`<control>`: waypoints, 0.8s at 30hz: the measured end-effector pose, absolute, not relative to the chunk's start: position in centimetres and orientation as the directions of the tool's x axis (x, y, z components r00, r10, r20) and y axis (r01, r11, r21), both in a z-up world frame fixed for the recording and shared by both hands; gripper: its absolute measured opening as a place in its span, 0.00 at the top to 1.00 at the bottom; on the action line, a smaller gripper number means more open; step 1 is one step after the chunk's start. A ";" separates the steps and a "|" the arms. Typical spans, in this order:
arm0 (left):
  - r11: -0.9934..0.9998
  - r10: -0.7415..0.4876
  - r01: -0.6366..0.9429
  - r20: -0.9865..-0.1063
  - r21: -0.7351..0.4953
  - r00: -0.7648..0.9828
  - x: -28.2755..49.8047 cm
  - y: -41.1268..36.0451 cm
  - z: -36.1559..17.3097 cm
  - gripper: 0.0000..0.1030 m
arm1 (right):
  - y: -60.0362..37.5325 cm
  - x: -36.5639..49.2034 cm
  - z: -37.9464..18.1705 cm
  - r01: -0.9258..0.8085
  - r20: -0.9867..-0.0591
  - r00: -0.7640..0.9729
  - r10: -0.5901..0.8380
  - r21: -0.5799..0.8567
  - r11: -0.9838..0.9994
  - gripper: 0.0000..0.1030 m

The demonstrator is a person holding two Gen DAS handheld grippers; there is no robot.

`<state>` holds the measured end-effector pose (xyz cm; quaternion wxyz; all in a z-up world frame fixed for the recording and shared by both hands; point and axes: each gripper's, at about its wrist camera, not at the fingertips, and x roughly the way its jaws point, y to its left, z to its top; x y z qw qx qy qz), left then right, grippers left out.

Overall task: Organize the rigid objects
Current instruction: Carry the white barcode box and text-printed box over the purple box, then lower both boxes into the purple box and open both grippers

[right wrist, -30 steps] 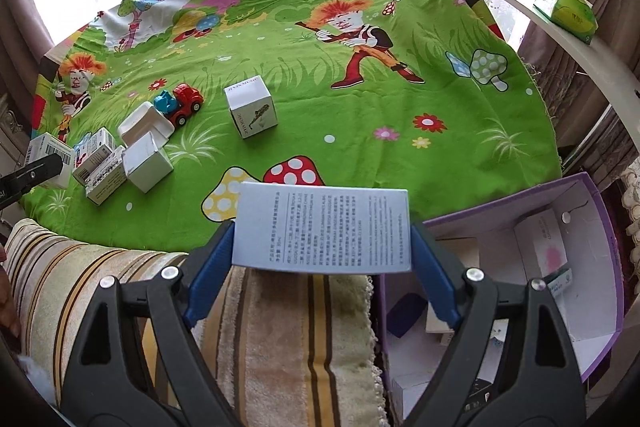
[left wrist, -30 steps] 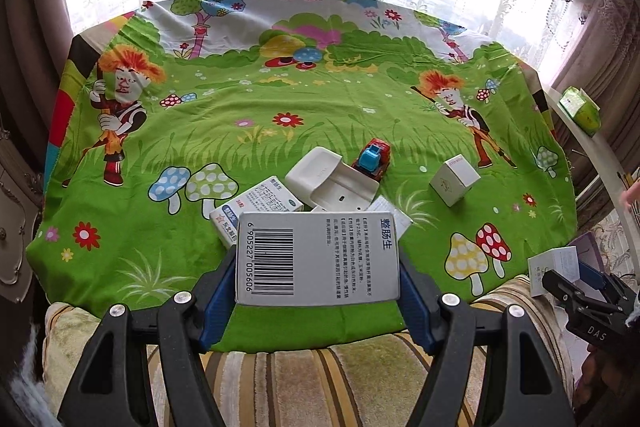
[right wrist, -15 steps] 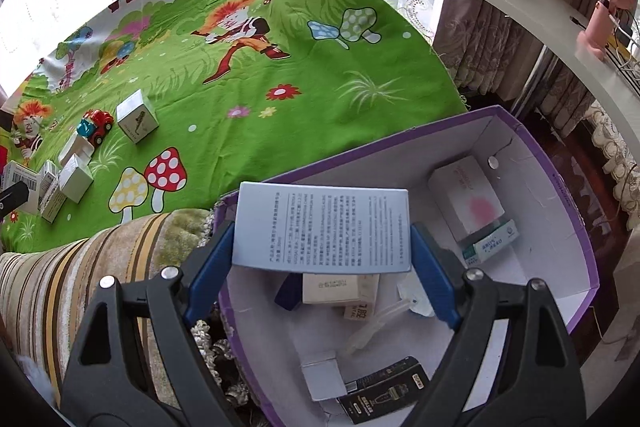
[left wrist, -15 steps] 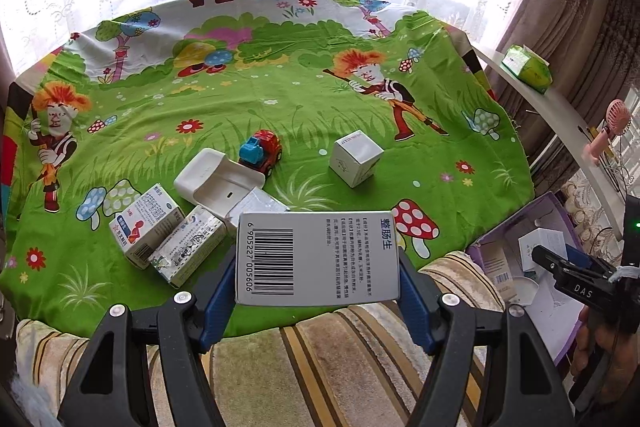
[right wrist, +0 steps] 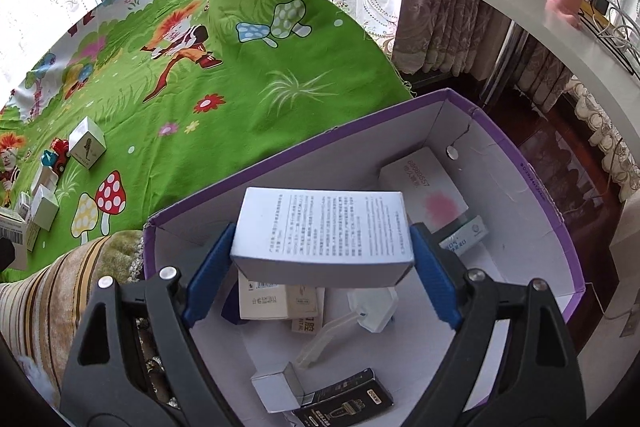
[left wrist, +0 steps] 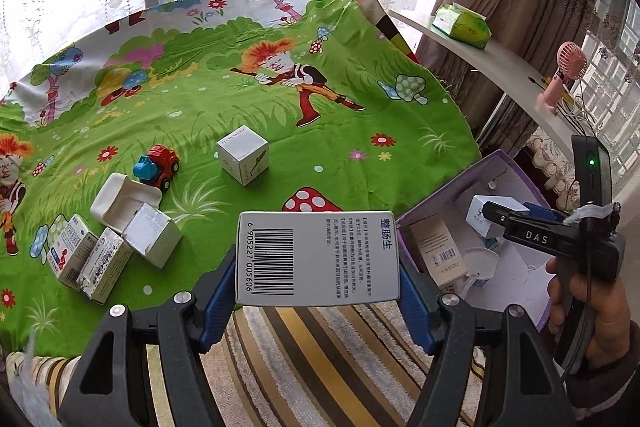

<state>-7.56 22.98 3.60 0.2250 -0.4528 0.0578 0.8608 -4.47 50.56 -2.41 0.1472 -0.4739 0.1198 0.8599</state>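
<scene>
Blue pads of the left gripper [left wrist: 318, 287] pinch a barcoded box [left wrist: 318, 259] over the striped cushion [left wrist: 304, 367]. Beside it, the right gripper [right wrist: 322, 267] clamps a printed box [right wrist: 324, 235] above the purple bin [right wrist: 540, 187] — other cartons already lie inside. Farther off, on the green cloth [left wrist: 240, 99], sit a toy truck [left wrist: 158, 165] and a cube box [left wrist: 243, 155].

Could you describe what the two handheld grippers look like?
Both the left gripper and right gripper have black plastic frames, silver bolts and blue finger pads. The right one bears white "DAS" lettering and a green indicator light; its hand wears a dark sleeve.
</scene>
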 end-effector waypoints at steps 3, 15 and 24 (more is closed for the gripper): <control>-0.881 0.343 -0.462 -0.808 -0.101 -0.479 -7.3 24.1 3.6 0.31 | 51.0 -4.3 -2.5 -0.372 -0.850 -0.509 0.138 0.072 -0.925 0.11; -0.809 0.411 -0.572 -0.827 -0.137 -0.383 -6.3 29.4 2.6 0.31 | 53.6 -1.2 -1.2 -0.412 -0.840 -0.519 0.159 0.083 -0.907 0.11; -0.708 0.484 -0.679 -0.832 -0.192 -0.270 -3.6 33.8 2.3 0.30 | 55.0 1.9 1.2 -0.427 -0.814 -0.550 0.185 0.084 -0.900 0.11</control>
